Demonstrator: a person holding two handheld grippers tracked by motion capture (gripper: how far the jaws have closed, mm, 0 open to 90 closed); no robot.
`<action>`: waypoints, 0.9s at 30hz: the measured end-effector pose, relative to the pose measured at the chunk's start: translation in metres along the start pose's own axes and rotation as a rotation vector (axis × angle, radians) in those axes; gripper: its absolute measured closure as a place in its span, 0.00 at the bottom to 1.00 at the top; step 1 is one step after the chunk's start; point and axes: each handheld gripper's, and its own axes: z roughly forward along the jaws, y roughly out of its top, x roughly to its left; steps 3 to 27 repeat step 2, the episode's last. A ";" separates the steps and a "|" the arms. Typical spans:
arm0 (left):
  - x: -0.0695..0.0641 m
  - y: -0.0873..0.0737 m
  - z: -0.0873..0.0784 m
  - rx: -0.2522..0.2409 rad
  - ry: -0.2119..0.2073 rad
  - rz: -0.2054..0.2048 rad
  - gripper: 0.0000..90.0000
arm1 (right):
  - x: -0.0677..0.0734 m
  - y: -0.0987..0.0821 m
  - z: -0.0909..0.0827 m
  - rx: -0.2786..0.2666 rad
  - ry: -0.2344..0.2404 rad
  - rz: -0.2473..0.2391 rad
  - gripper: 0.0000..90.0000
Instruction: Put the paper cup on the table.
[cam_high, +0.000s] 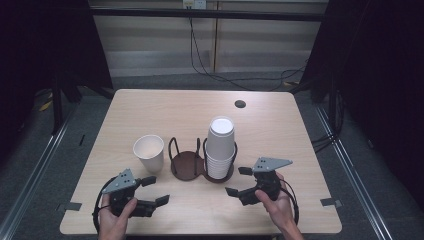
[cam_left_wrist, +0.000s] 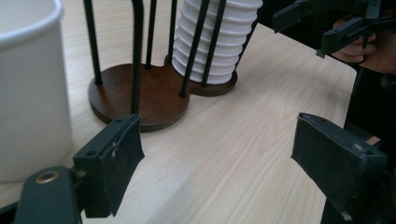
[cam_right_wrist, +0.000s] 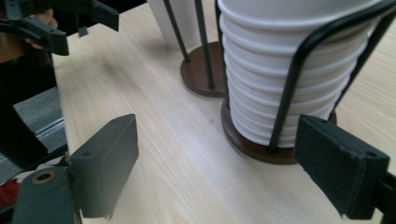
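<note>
Two hand-held grippers sit low over the near edge of the worktop (cam_high: 280, 107), both with jaws apart and nothing between them. Left hand-held gripper (cam_high: 159, 191) lies just in front of the single cup (cam_high: 148, 152), which stands upright and mouth-up, apart from the holder (cam_high: 186, 165). In the left gripper view the cup wall is close beside the left jaw.

Risk 1: cup is light and empty; a jaw brushing its side on approach would likely slide or tip it before the pads close. Squeezing too hard would dent the paper wall.

Holder: left bay empty, right bay carries the cup stack (cam_high: 220, 147), which rises above the wire loops.

Risk 2: right hand-held gripper (cam_high: 238, 181) is near the stack's base. A jaw catching a wire could drag the whole holder. Gripping the stack low may lift several nested cups together, or none.
</note>
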 end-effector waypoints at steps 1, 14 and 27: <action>0.001 0.000 0.002 0.005 -0.007 -0.018 0.18 | 0.000 -0.001 -0.001 -0.002 0.001 0.007 0.16; 0.001 0.000 0.003 0.007 -0.013 -0.025 0.18 | -0.001 -0.003 -0.001 -0.006 -0.004 0.017 0.16; 0.001 0.000 0.003 0.007 -0.013 -0.025 0.18 | -0.001 -0.003 -0.001 -0.006 -0.004 0.017 0.16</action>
